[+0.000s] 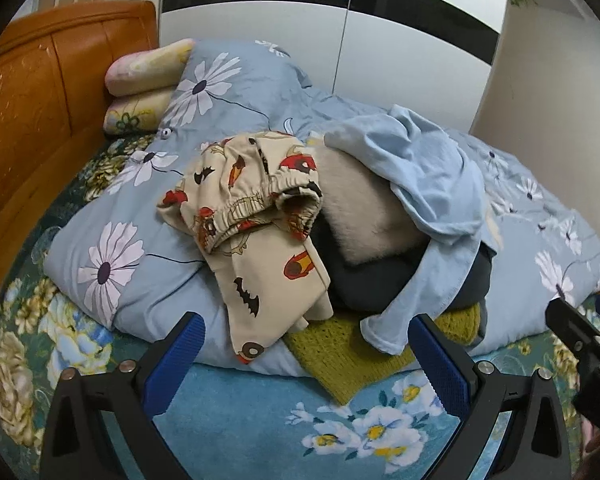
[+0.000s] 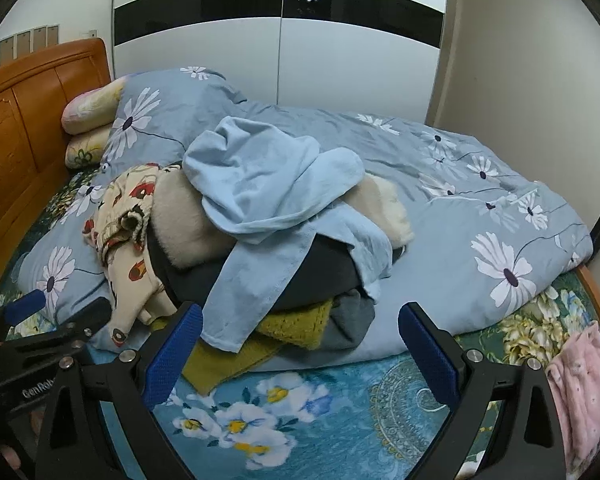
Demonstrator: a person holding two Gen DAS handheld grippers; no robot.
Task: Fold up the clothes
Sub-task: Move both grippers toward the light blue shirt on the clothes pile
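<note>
Both grippers empty, fingers spread wide: left gripper and right gripper hover over the floral bedsheet just short of the clothes pile, which sits on the blue daisy duvet mid-bed. Nothing folded yet, so my call is peel one top layer first, likely the light blue garment or the cream bat-print pants, pinching a hem or waistband, not the bulk, so lower layers don't drag along. Count: six garments visible in the pile (blue, print, cream fuzzy, dark, grey, olive knit), one pink garment apart at the bed edge, two pillows.
</note>
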